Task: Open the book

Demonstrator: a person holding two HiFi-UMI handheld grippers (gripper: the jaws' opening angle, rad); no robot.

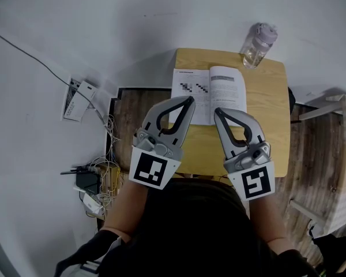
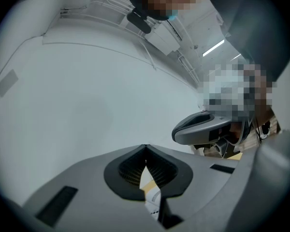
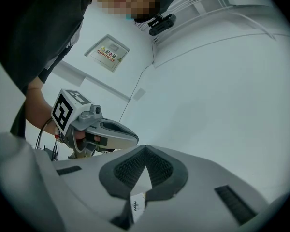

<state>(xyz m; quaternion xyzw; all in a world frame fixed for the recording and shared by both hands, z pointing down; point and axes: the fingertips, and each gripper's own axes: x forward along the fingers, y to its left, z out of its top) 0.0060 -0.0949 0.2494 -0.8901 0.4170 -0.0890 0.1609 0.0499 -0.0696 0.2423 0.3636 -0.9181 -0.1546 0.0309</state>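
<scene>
While the person stands at the near edge of the table (image 1: pixel 265 120), a tangle of cables (image 1: pixel 98 178) and small dark devices lies on the floor at the far left. A white box (image 1: pixel 81 97) sits a little beyond them.

Next to the right comes the left gripper (image 1: pixel 190 100), held in front of the person's body with its marker cube toward the camera. Its jaws are closed tip to tip and nothing is between them. In the left gripper view the pads meet at the top, and only a sliver of printed page and wood shows through the gap lower down.

The book (image 1: pixel 210 91) lies open and flat on the left part of the table, toward the far edge. Its left page carries a small pattern of dark squares and its right page carries blocks of text. From the head view the left gripper's tip shows over the lower part of the left page.

Beside it, the right gripper (image 1: pixel 217 111) is also closed with its tips together and holds nothing. Its tip shows at the lower edge of the right page. Neither view shows whether either tip touches the paper.

Farther right, a clear bottle (image 1: pixel 258 45) with a pale cap stands upright at the table's far edge, apart from the book. A light wooden piece of furniture (image 1: pixel 340 154) stands at the far right.
</scene>
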